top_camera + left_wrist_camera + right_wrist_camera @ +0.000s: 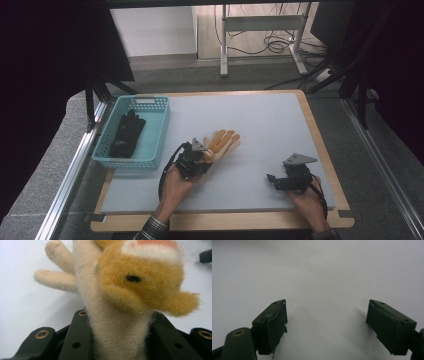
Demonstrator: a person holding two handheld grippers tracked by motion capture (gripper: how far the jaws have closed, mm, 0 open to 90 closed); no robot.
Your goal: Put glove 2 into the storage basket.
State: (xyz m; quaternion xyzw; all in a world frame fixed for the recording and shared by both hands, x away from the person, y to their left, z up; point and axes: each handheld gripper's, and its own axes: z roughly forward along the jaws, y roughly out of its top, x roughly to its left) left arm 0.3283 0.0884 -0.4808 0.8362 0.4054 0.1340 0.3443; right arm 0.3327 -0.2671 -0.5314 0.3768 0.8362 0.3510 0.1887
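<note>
A fuzzy cream and orange glove [225,142] lies on the pale mat near the middle, its fingers pointing away to the right. My left gripper [206,158] is shut on its cuff end. In the left gripper view the glove [120,290] rises between the two black jaws, which squeeze the cream cuff from both sides, and two cream fingers stick out to the upper left. My right gripper [272,179] rests low at the right front of the mat, pointing left. Its jaws stand wide apart over bare mat, and the right gripper [327,325] is open with nothing between the pads.
A turquoise plastic basket [131,159] stands at the mat's left edge with a black glove [127,132] inside it. The pale mat [260,115] lies on a wooden board. Dark posts flank the table's far corners.
</note>
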